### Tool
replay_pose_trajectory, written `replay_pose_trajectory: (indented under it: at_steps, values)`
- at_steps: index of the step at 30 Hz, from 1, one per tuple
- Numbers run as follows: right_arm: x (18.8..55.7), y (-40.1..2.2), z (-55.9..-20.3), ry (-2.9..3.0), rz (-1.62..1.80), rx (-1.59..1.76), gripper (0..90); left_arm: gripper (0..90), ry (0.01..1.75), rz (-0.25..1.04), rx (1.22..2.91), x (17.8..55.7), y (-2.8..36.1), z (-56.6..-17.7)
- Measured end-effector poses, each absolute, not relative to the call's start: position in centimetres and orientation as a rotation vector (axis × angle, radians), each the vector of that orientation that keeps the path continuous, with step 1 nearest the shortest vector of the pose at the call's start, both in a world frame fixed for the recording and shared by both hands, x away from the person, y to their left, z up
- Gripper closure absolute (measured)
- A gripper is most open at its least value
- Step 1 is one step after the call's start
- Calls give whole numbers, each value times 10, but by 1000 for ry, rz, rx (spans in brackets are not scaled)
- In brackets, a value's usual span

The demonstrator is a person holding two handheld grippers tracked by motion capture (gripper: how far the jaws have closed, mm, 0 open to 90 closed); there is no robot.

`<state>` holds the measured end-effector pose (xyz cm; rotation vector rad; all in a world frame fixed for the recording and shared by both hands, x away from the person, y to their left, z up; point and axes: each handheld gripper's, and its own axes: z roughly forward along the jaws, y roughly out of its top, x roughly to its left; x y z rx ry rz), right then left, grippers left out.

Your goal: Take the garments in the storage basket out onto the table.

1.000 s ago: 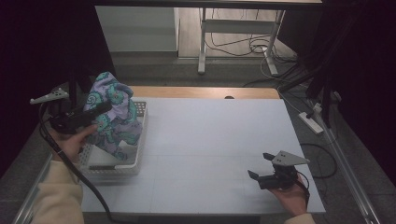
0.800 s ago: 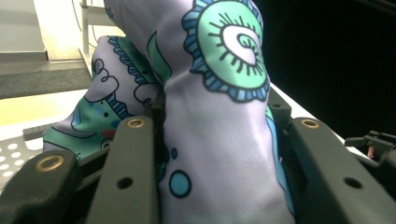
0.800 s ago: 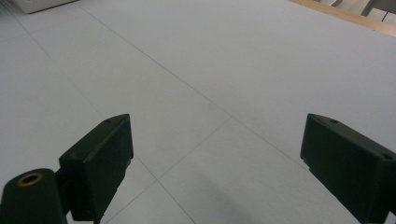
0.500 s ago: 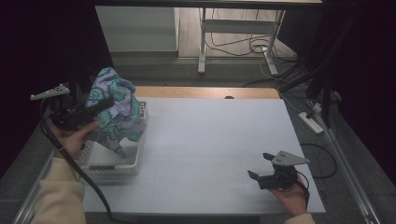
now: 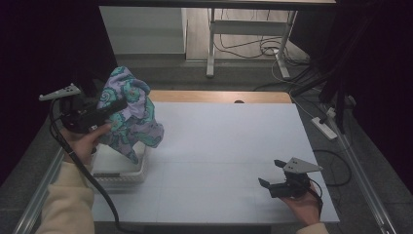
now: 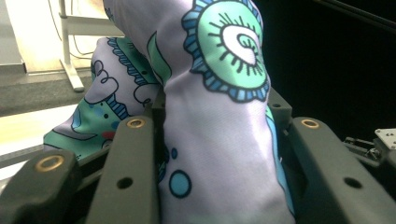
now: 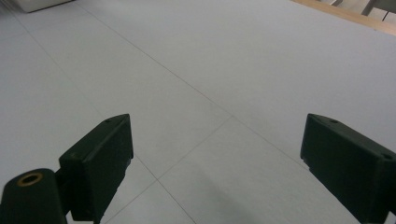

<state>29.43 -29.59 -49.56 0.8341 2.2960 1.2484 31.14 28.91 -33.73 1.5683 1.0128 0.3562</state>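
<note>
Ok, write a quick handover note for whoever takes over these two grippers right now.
Left gripper: shut on the purple-and-green patterned fabric garment, held in the air above the white plastic basket at the table's left edge.
Right gripper: open, nothing between its jaws, low over the pale blue table near the right front corner.
Done: garment lifted out of the basket.
Left: probably lay it on the table.

cloth (image 5: pixel 130 113): lilac, with green and blue swirls outlined in black
basket (image 5: pixel 119 171): white
surface (image 5: pixel 229 146): pale grey-blue
claws: black
</note>
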Motion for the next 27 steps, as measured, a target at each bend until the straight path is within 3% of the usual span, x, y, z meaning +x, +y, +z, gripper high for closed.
replay_pose_trajectory:
  at_steps: [27]
  values:
    - [295, -296, -496, 2299, 1243, 840, 97, 601, 931, 324, 1576, 316, 255, -313]
